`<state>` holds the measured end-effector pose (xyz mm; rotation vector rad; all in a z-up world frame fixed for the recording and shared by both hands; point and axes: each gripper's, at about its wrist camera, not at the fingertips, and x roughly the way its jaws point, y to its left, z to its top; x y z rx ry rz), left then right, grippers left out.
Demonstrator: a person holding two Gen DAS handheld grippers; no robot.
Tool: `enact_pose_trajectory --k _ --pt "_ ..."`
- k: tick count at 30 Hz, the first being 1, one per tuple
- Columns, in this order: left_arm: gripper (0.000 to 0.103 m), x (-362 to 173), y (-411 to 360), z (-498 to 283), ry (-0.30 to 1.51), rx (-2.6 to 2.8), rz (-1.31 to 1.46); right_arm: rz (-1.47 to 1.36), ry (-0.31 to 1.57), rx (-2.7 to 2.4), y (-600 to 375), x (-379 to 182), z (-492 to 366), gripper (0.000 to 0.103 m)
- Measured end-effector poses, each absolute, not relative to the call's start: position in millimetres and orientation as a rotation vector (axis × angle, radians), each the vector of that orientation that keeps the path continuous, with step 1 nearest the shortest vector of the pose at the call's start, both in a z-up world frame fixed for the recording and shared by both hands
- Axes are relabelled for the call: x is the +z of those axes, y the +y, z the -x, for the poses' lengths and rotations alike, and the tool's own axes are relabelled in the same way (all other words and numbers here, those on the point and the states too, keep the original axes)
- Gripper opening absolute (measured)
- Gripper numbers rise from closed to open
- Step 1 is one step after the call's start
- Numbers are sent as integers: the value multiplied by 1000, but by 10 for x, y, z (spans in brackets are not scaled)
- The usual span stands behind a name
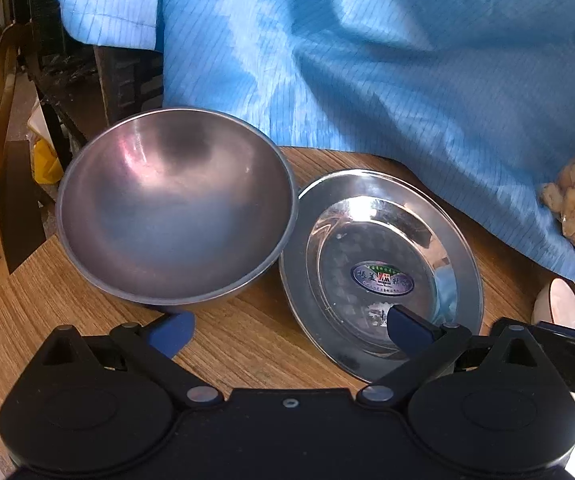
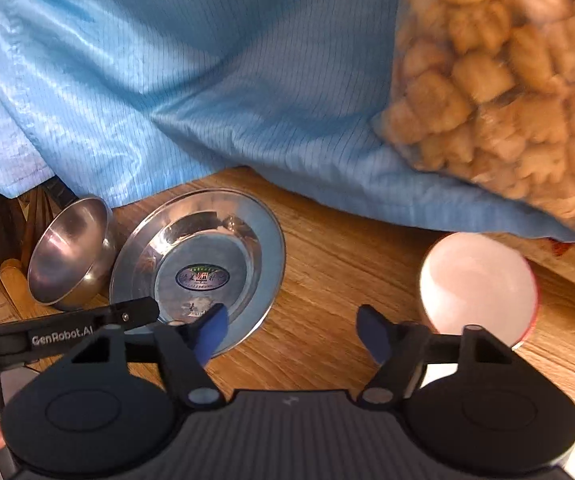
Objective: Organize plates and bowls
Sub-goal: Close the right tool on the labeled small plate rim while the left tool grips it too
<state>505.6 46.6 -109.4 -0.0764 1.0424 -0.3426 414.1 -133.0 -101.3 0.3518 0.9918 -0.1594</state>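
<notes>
Round steel plate (image 1: 379, 264) sits flat on wood table (image 1: 247, 344) w/ deep steel bowl (image 1: 175, 208) touching beside; nothing stacked yet. Left gripper (image 1: 287, 328) & right gripper (image 2: 291, 332) both spread, empty. White bowl (image 2: 477, 284) well apart.

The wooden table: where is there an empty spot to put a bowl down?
Bare wood lies between the steel plate and the white bowl, ahead of the right gripper. The steel bowl touches the plate; blue cloth and a snack bag crowd behind.

Bright daylight, metal glare, fisheye-warped edges, slight blur.
</notes>
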Motion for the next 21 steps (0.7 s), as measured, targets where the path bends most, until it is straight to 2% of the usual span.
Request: enact_pose_trajectory --k 4,11,14,18,21 --pt "102 -1102 456 -5049 1045 -347 71 -367 989 -152 -1307 -1085 -4226 59" --pt "98 -1097 469 -5051 1035 -341 87 -455 1012 -163 -1341 -1212 -4341 30" --pt "86 -1078 456 -5040 1034 -333 62 -507 1013 -155 -1361 -1248 -4333 22" --pt "73 -1064 422 -5021 1027 -354 27 -536 1007 -166 -1370 -1270 -4320 22" --pt "56 -1062 415 -5022 1024 -372 32 -538 1006 -173 -1359 -1266 -4317 22"
